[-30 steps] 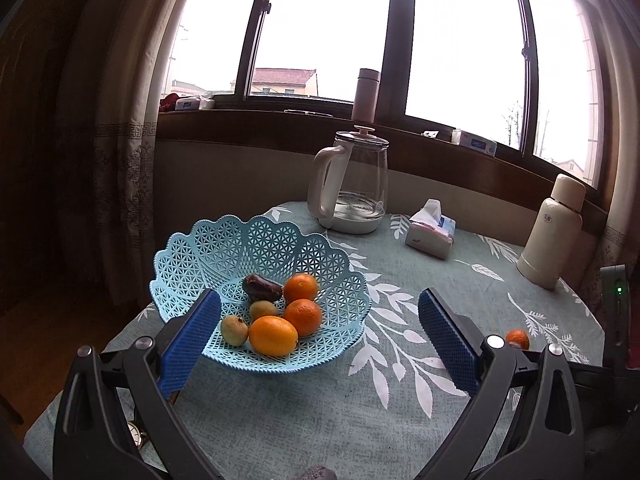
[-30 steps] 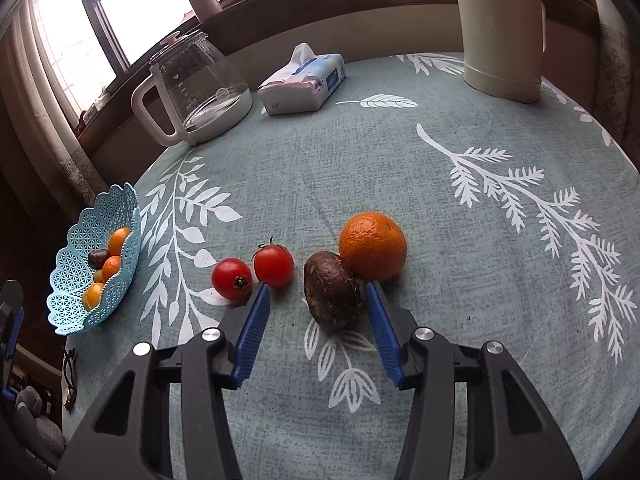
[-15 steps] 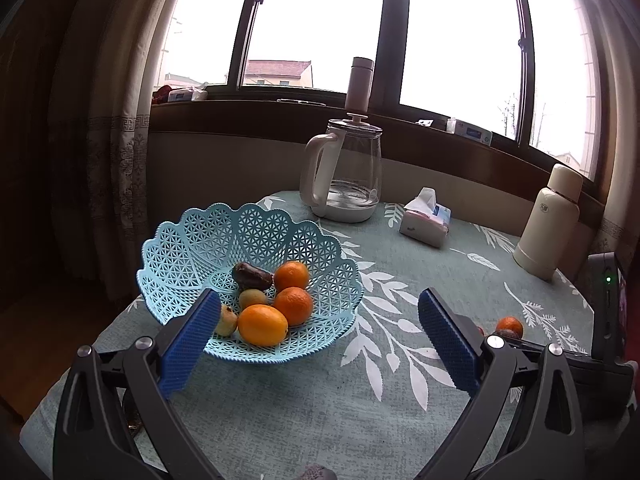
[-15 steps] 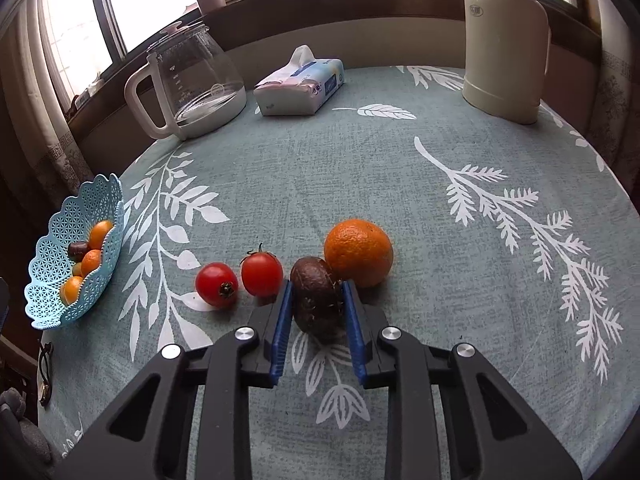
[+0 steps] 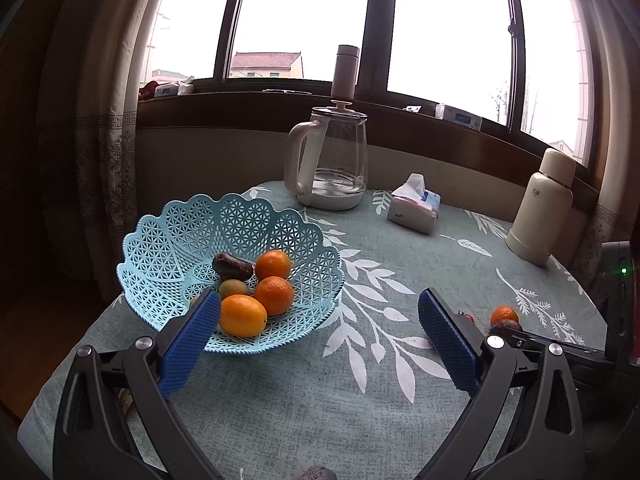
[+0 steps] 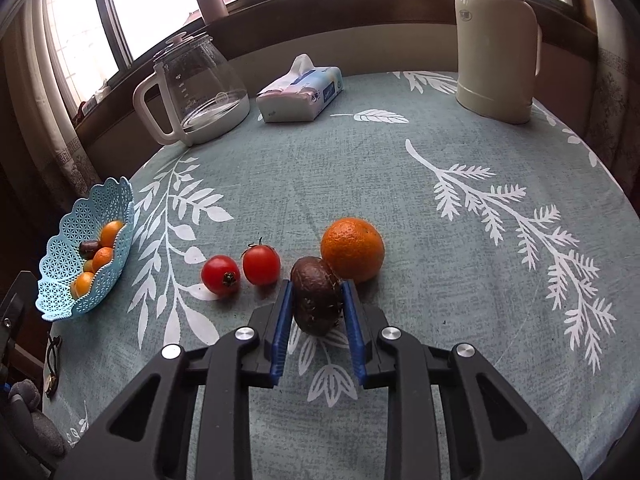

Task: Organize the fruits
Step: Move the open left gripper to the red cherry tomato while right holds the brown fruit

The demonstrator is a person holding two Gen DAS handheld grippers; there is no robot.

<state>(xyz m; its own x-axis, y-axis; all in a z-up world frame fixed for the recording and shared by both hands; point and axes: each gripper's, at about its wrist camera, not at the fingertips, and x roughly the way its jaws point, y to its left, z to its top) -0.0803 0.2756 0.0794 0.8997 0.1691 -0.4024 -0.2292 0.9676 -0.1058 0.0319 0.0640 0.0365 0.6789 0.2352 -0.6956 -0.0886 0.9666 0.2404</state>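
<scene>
Two tomatoes (image 6: pixel 240 274) and one orange (image 6: pixel 352 249) sitting loose, right gripper (image 6: pixel 316 312) now clamping the dark brown fruit (image 6: pixel 316 300), having closed in, left gripper (image 5: pixel 320 340) hanging spread wide

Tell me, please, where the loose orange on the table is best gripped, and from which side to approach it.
Grip the orange across its widest middle, coming from above or from its open right side. It is round, so any lower or higher hold may slip. The dark fruit, between the right gripper pads, touches its near-left side, which blocks that approach.
</scene>
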